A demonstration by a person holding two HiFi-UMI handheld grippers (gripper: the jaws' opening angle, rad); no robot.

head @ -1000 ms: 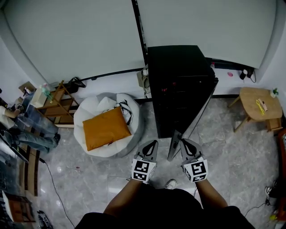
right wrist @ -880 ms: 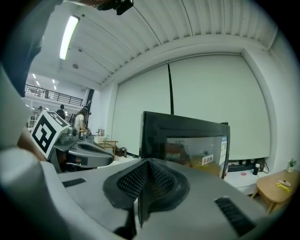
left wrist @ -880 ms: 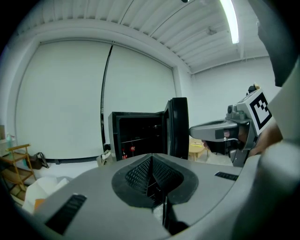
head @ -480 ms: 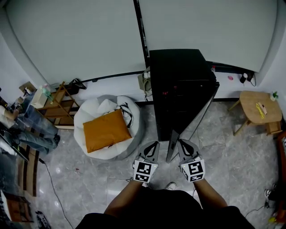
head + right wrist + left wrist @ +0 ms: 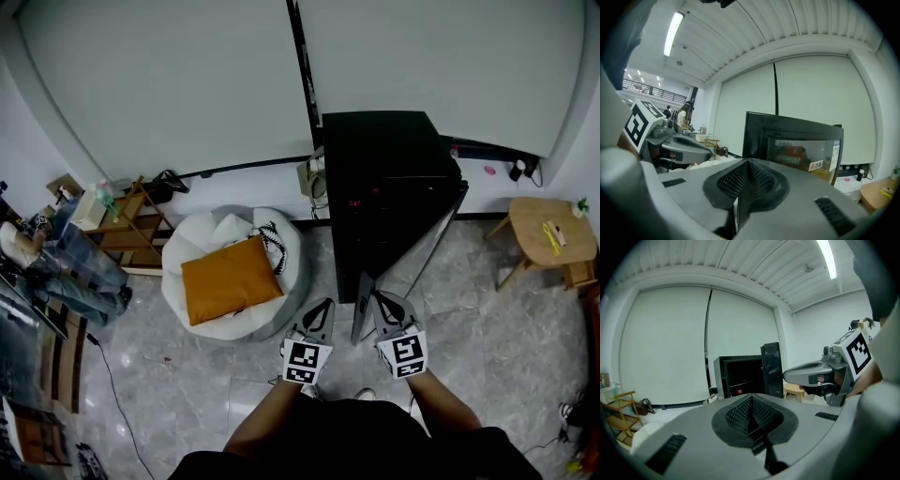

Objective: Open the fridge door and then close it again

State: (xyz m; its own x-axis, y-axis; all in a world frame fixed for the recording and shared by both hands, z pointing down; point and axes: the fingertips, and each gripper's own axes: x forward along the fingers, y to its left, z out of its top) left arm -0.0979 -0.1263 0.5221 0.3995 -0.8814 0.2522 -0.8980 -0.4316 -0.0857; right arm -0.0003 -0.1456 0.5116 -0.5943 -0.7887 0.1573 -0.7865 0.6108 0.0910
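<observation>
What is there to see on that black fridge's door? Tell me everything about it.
The fridge door is a glossy dark frame round a glass window bearing a red-and-white sticker. It stands wide open, hinged at the right of the fridge, with its free edge toward the person, between the left hand-held gripper and the right hand-held gripper. Contact with either cannot be told.

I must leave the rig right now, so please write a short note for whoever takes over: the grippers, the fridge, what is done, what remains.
Left gripper: shut, empty, left of the door's free edge.
Right gripper: shut, empty, at the outer face of the fridge door; whether it touches I cannot tell.
Fridge: door swung wide open, free edge towards the person.
Done: opening. Left: push the door closed.
</observation>
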